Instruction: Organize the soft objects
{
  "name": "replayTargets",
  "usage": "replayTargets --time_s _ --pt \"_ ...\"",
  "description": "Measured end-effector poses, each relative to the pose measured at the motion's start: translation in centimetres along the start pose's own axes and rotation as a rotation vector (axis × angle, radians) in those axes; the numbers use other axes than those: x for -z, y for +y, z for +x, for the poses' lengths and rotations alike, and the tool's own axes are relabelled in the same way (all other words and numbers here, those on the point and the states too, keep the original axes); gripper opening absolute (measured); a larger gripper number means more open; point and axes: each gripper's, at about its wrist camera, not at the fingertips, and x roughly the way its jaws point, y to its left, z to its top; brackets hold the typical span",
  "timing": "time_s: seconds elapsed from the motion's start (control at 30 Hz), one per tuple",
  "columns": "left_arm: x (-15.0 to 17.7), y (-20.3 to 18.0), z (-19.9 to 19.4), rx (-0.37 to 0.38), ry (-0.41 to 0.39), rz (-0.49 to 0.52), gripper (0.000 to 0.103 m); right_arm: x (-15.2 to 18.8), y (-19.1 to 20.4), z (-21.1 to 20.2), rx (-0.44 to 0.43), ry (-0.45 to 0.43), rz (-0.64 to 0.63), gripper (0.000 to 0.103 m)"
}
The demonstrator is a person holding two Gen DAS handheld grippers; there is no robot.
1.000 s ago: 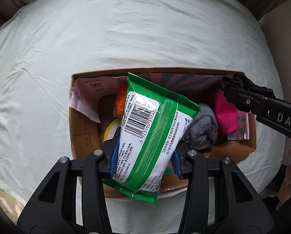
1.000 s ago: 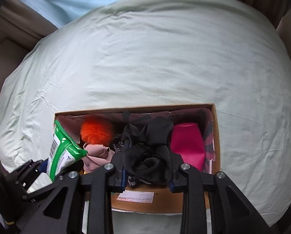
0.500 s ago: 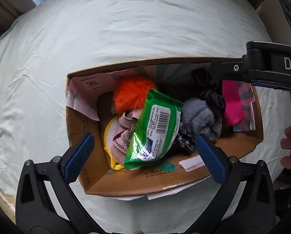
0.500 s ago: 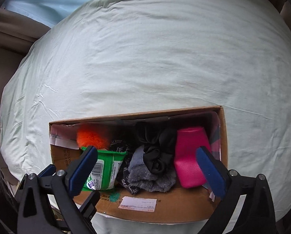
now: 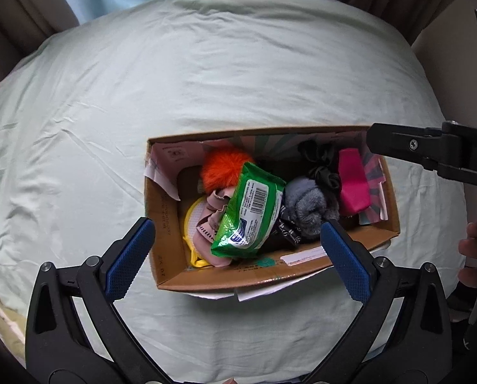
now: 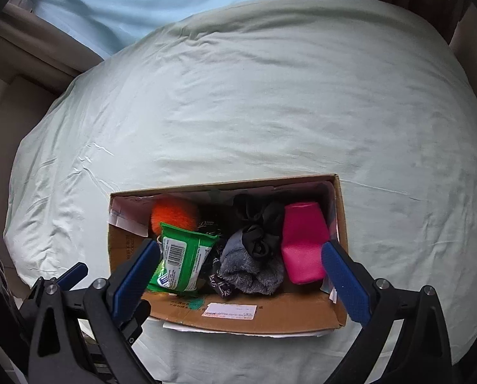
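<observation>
**Box filled, both grippers empty**

A pale green bedsheet (image 5: 206, 80) covers the bed; an open cardboard box (image 5: 165, 224) is set on it. Packed inside: green wet-wipe pack (image 5: 249, 211), orange pom-pom (image 5: 222, 168), grey fuzzy sock (image 5: 305, 203), black scrunchie (image 6: 261, 227), pink pouch (image 6: 302, 243). Yellow and dusty-pink items are seen only in the left wrist view, hidden behind the pack in the right one. Left gripper (image 5: 235, 257) and right gripper (image 6: 240, 270): jaws spread wide above the box, nothing between the pads. A hand (image 5: 470, 256) is seen at the right edge.
</observation>
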Motion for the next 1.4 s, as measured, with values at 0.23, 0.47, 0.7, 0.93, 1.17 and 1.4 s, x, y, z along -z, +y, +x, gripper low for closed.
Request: replayTargets --time_s 0.23,0.47,0.7,0.93,1.17,1.4 --pt "-1.2 -1.3 -9.6 -0.015 -0.188 0.017 0.103 1.6 0.3 -10.7 -0.034 -0.164 -0.034 0.101" --pt "-1.5 -1.9 -21.0 -0.014 -0.399 -0.025 0.103 4.0 0.9 -22.4 0.021 -0.403 -0.104 0.101" --pt "0.2 -3.0 -28.1 -0.015 -0.545 -0.056 0.103 6.9 1.5 -29.5 0.134 -0.578 -0.132 0.101" --pt "2.2 -5.2 -32.2 -0.058 -0.691 -0.015 0.103 9.9 1.2 -33.2 0.179 -0.700 -0.138 0.101" --pt "3.4 -7.2 -32.9 -0.048 -0.741 -0.002 0.103 11.7 0.2 -34.7 0.210 -0.755 -0.142 0.101" --pt "4.1 -8.4 -32.7 -0.023 -0.739 0.010 0.103 12.1 -1.2 -35.5 0.226 -0.774 -0.122 0.101"
